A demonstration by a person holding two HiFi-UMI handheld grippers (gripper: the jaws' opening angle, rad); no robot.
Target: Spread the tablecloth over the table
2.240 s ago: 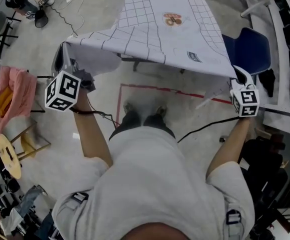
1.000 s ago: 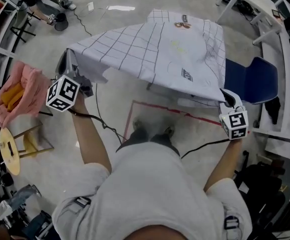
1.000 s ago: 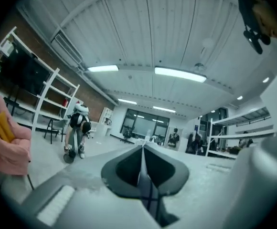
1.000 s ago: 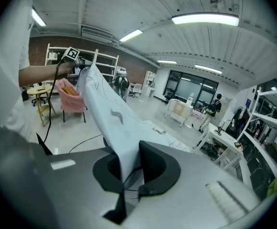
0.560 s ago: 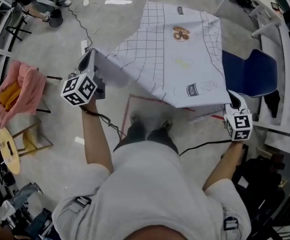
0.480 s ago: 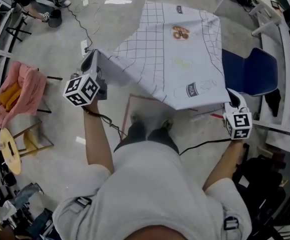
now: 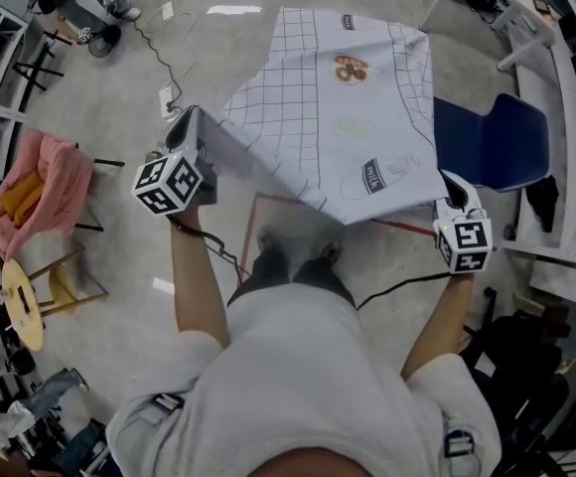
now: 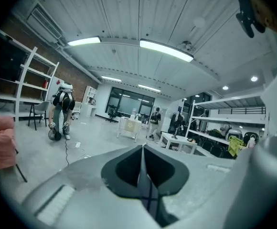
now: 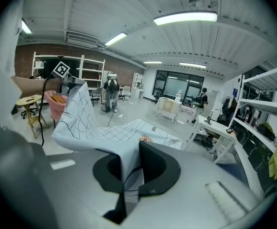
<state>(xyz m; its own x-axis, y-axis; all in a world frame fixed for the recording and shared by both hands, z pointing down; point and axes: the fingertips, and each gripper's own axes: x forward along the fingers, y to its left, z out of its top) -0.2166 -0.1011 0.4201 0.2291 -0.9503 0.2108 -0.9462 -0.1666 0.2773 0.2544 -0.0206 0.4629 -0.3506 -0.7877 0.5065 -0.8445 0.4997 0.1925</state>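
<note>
The white grid-print tablecloth point(image 7: 338, 117) stretches out ahead of the person, its far part lying flat and its near edge lifted above the floor; the left gripper point(image 7: 183, 119) and the right gripper point(image 7: 451, 179) each have their jaws pressed together on a near corner, beside a blue chair point(image 7: 487, 137)
</note>
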